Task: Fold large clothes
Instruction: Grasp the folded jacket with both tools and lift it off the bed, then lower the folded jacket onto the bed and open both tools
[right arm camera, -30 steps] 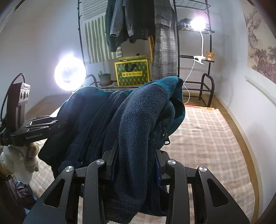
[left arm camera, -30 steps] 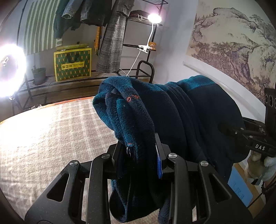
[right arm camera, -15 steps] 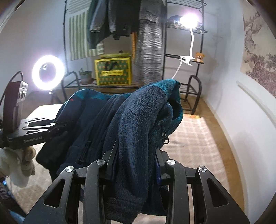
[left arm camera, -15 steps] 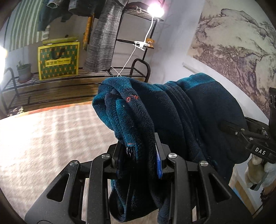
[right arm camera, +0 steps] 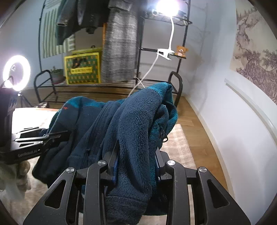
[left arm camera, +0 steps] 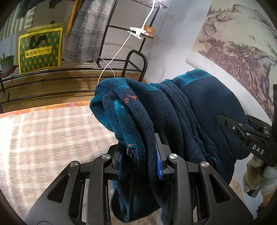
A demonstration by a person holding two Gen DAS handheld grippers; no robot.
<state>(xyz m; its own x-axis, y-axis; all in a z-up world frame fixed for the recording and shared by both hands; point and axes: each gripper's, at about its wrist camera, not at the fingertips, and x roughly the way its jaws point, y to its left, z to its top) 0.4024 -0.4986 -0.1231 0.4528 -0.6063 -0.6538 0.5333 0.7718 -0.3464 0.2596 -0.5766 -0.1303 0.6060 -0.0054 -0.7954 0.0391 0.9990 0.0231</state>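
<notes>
Two tongs pinch one dark blue fleece jacket (left arm camera: 173,110) between them. The left tongs (left arm camera: 140,159) are pressed onto a thick fold of the jacket beside its zipper, whose pull hangs just inside the left pad. The right tongs (right arm camera: 136,164) clamp another bunched fold of the same jacket (right arm camera: 131,124), and a zipper pull dangles off the fabric's right side. The jacket hangs slung between the two tools, draping over the front of each, with teal panels showing at its upper edges and small orange stitching on the fleece.

Below the jacket lies a checked beige cloth (left arm camera: 43,138) spread over a flat surface; the jacket's lower folds hang close above it, and I cannot tell whether they touch. In the left wrist view the right tongs appear to the right of the jacket, held by a hand in a pale glove (left arm camera: 259,174). In the right wrist view the left tongs show to the left of the jacket.

Behind the jacket stands a black metal rack (right arm camera: 178,52) with hanging clothes, a yellow and green bag (right arm camera: 83,69), a potted plant (right arm camera: 57,74), a clip lamp (right arm camera: 166,7) and a small teddy bear (right arm camera: 181,50). Left of the jacket a ring light (right arm camera: 16,72) glows. Right of it a landscape painting (left arm camera: 242,43) covers the wall.
</notes>
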